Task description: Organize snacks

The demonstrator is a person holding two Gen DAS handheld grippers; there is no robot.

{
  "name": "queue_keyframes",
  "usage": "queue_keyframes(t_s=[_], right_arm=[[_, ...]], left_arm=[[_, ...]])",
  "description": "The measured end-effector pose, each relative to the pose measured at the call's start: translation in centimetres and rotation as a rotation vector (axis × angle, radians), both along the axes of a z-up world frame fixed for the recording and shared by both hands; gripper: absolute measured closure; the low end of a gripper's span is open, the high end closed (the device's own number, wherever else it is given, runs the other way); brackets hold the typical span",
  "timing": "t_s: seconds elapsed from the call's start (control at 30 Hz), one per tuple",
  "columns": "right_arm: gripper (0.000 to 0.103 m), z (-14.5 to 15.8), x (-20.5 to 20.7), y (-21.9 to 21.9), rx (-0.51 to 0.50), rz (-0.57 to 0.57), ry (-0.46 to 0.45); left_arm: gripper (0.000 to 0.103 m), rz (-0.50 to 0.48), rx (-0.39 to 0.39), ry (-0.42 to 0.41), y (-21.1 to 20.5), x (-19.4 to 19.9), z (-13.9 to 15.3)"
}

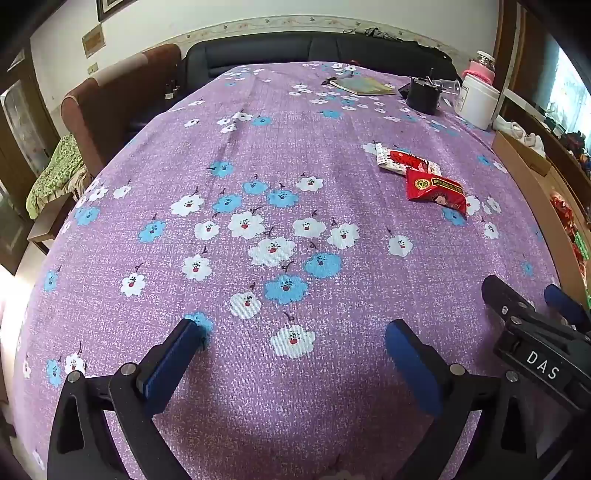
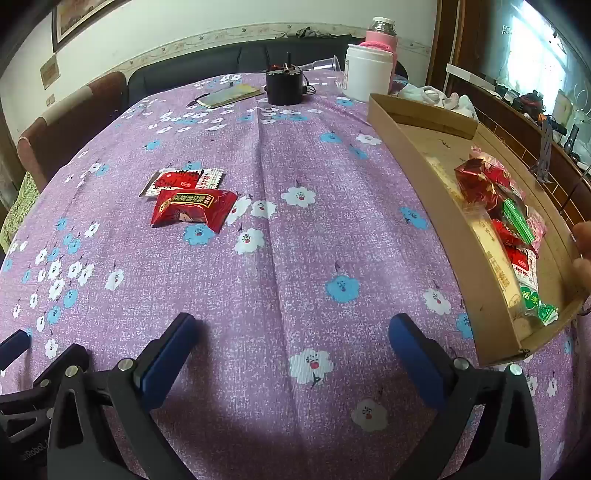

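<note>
Two snack packets lie on the purple flowered tablecloth: a red packet [image 2: 192, 211] in front, partly over a red-and-white packet [image 2: 183, 181] behind it. They also show in the left wrist view, the red one [image 1: 436, 190] and the red-and-white one [image 1: 402, 161]. A cardboard tray [image 2: 443, 221] at the table's right edge holds several snacks [image 2: 495, 199]. My left gripper [image 1: 295, 343] is open and empty, low over the cloth. My right gripper [image 2: 291, 336] is open and empty, beside the left one; it also shows in the left wrist view [image 1: 532, 299].
At the table's far end stand a black cup [image 2: 284, 86], a white jar [image 2: 367, 75], a pink-sleeved bottle [image 2: 382, 35] and a notebook [image 2: 231, 95]. A brown chair [image 1: 107, 99] and dark sofa [image 1: 314, 48] stand beyond the table.
</note>
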State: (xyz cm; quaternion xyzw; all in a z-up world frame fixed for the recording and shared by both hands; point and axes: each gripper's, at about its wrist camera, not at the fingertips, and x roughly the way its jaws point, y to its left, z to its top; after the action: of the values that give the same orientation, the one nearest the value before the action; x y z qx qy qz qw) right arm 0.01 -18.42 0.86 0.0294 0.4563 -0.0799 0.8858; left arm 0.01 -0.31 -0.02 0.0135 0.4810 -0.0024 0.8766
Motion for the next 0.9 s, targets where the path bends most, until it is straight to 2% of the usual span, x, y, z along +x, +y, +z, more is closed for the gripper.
queue_keyframes(t_s=[0.9], right_arm=[[0.000, -0.03, 0.23, 0.17, 0.002, 0.021, 0.000]], left_arm=[[0.001, -0.001, -0.011, -0.006, 0.09, -0.06, 0.15]])
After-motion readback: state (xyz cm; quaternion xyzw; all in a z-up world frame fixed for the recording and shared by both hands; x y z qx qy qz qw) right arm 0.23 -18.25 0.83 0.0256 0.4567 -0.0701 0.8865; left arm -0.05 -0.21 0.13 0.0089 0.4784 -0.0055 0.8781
